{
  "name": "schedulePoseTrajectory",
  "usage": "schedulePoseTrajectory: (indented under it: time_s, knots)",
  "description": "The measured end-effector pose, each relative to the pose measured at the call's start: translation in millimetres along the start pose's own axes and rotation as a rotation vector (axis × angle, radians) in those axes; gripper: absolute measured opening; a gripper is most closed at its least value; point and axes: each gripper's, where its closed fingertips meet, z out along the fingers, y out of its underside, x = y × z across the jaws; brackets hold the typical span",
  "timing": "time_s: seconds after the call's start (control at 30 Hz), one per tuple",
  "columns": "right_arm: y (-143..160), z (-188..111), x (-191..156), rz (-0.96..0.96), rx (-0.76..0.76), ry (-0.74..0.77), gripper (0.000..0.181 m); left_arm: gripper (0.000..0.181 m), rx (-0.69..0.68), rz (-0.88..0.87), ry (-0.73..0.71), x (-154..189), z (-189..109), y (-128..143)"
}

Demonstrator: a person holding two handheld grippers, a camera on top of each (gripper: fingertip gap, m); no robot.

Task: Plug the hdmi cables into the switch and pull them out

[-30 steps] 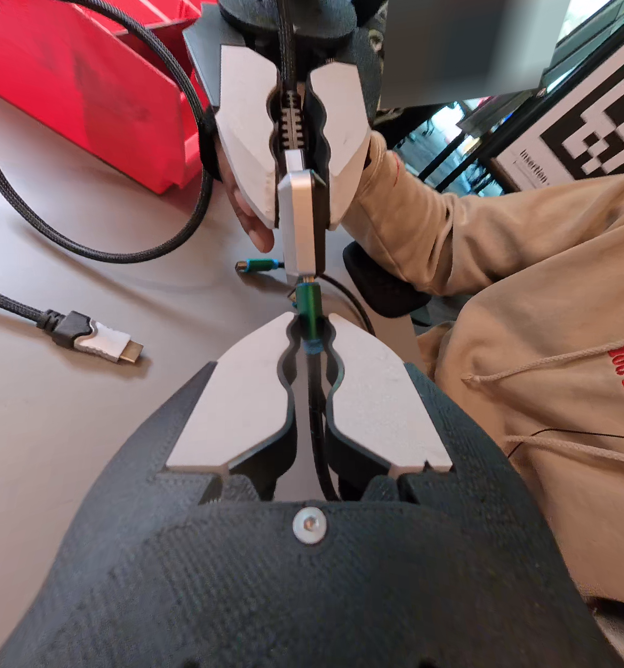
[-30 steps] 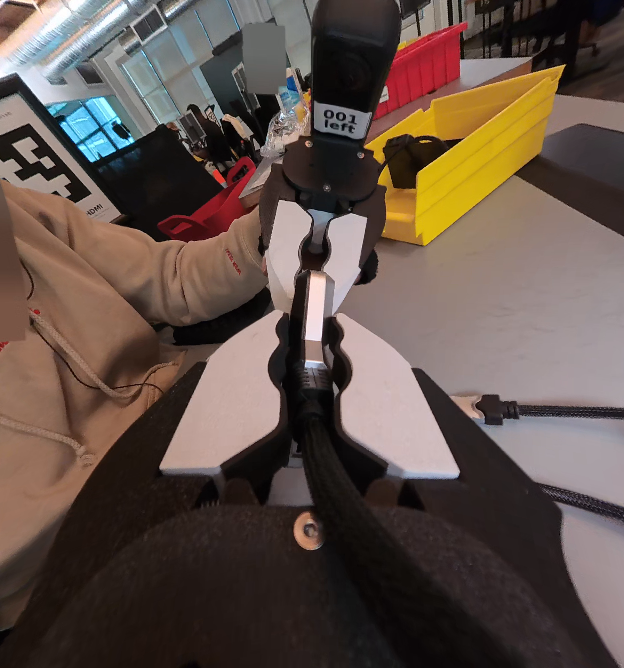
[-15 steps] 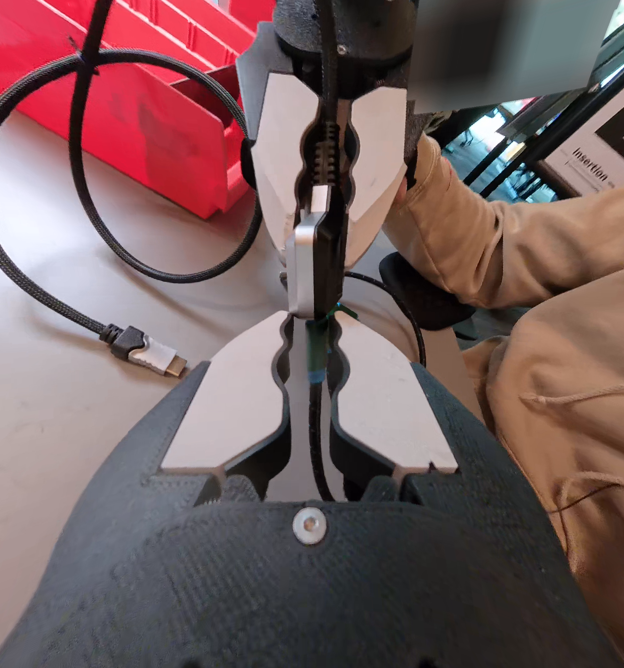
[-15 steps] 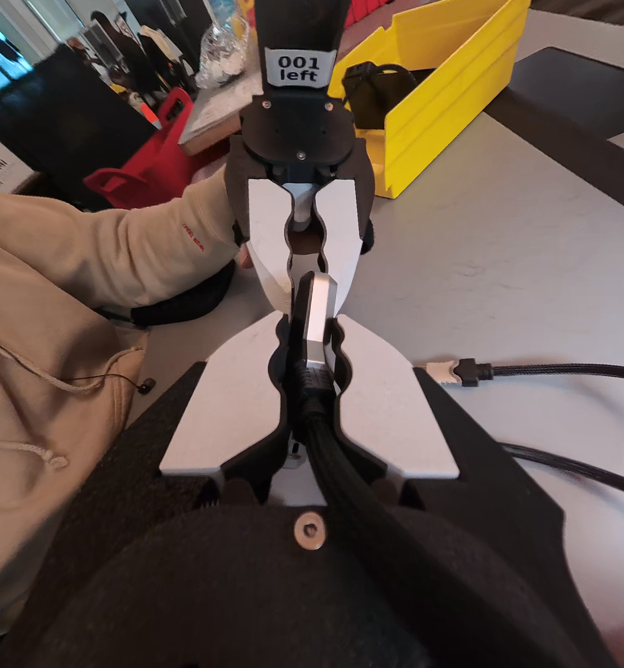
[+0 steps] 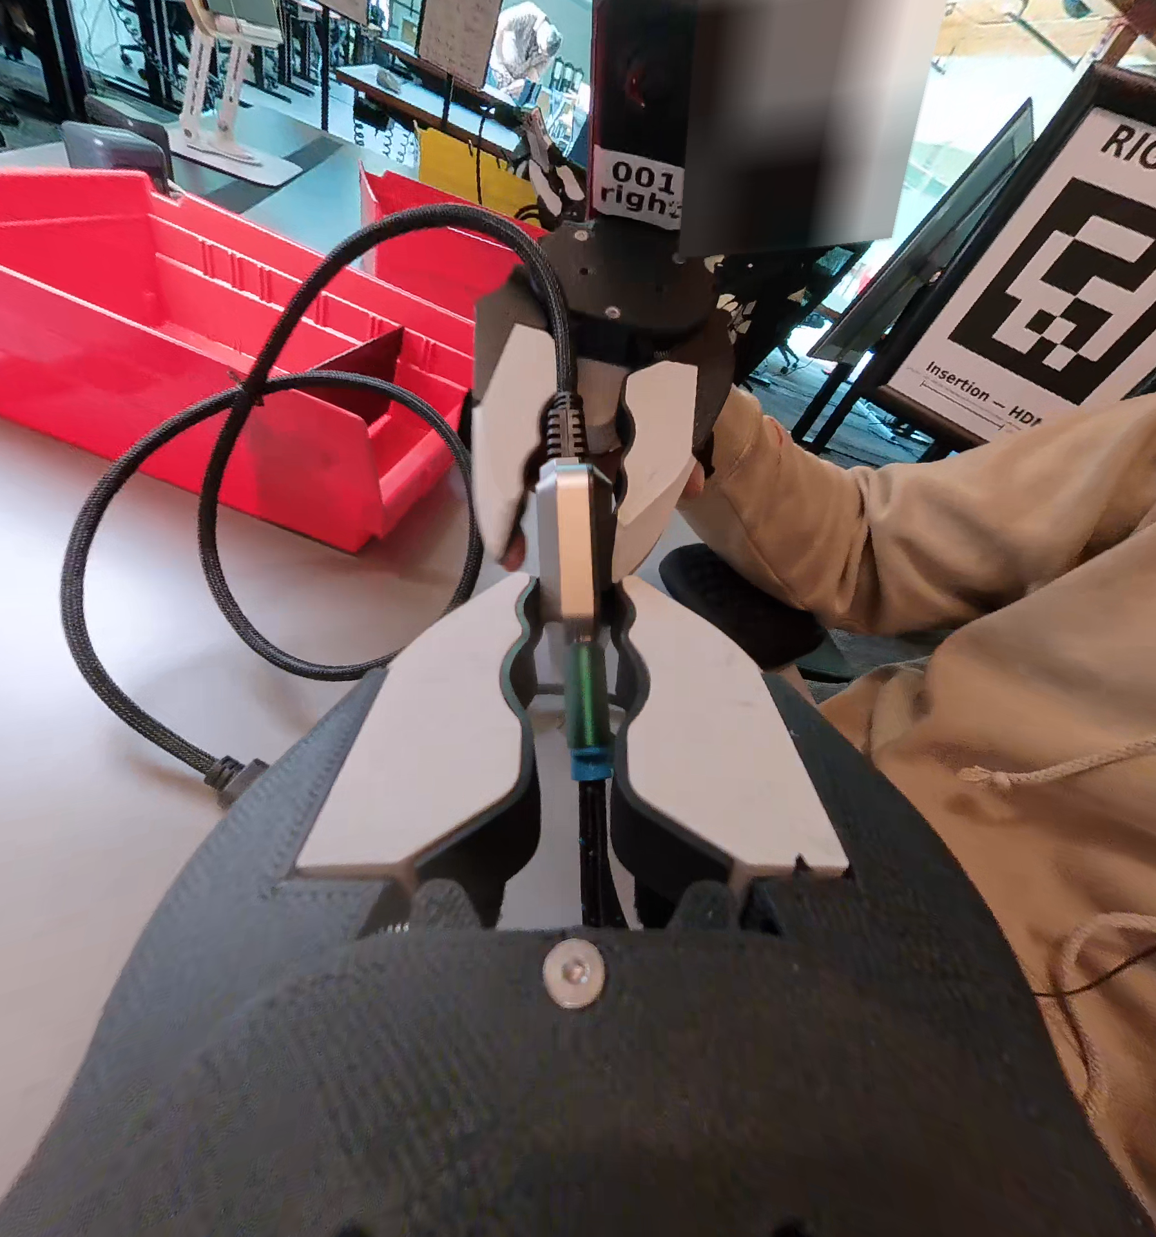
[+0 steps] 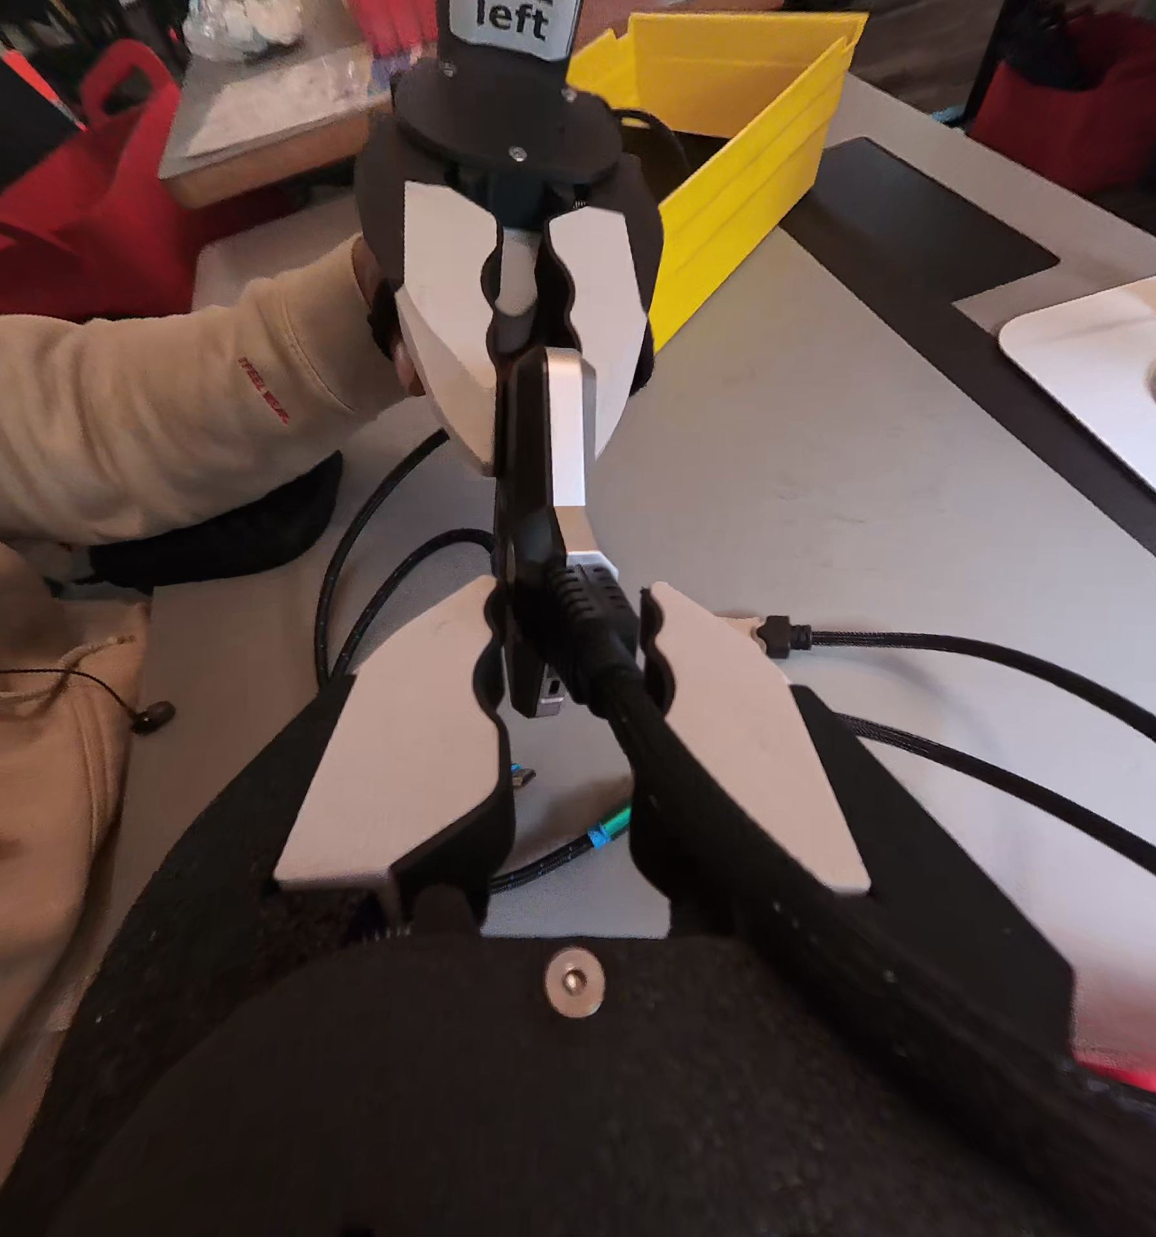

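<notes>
In the left wrist view, the left tongs (image 5: 575, 592) fill the bottom of the frame, their fingers narrowly parted. A green plug (image 5: 585, 703) stands in the gap, closer to the right-hand finger. It cannot be told whether the pads press on it. Just above the fingertips, at frame centre, the silver switch (image 5: 572, 535) stands on end, its long axis running straight up the frame, in line with the green plug. Beyond it, in the upper middle, the right tongs face back toward the camera. A black braided cable (image 5: 93, 602) loops away to the left over the worktop (image 5: 93, 870), and a red bin (image 5: 160, 321) sits upper left.

In the right wrist view, the right tongs (image 6: 568, 592) are clearly spread and grip nothing. The black plug (image 6: 589, 602) and the near end of the switch sit loose between the fingers, the cable leaning toward the right-hand one. A second green plug (image 6: 612, 820) lies on the worktop below, and a yellow bin (image 6: 729, 167) stands upper right.

The next move likely turns on one line: switch, plugs and both tongs share a single axis, so a pull should go straight along it. The right tongs are nearer the black plug and would have to close first.
</notes>
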Motion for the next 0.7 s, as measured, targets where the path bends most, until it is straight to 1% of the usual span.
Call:
schedulePoseTrajectory:
  time_s: [0.03, 0.13, 0.23, 0.37, 0.47, 0.57, 0.63, 0.7]
  knots:
    - [-0.8, -0.8, -3.4, 0.014, 0.009, -0.017, 0.031, 0.020, 0.004, 0.004, 0.002, 1.1, 0.0, -0.9]
    - [-10.0, -9.3, -12.5, 0.050, -0.014, -0.065, 0.024, 0.021, 0.031, 0.029, -0.008, 7.8, -0.6, -10.8]
    - [-29.8, -29.9, -20.0, 0.016, -0.132, -0.053, 0.023, 0.024, 0.088, 0.073, -0.017, 20.5, -12.9, -30.8]
    - [-72.4, -74.6, -15.9, -0.025, -0.291, 0.056, 0.022, 0.023, 0.219, 0.101, -0.135, 17.8, -51.9, -59.7]
    - [-101.0, -113.0, -6.7, -0.061, -0.406, 0.161, 0.022, 0.022, 0.281, 0.111, -0.184, 17.2, -74.5, -69.5]
    - [-124.9, -153.2, 8.6, -0.112, -0.496, 0.271, 0.023, 0.021, 0.319, 0.103, -0.176, 20.4, -83.5, -74.6]
    - [-139.8, -180.3, 21.1, -0.116, -0.540, 0.342, 0.023, 0.021, 0.323, 0.101, -0.177, 19.8, -83.0, -74.8]
    - [-155.1, -203.7, 29.7, -0.140, -0.564, 0.382, 0.023, 0.021, 0.309, 0.099, -0.180, 17.8, -79.3, -72.3]
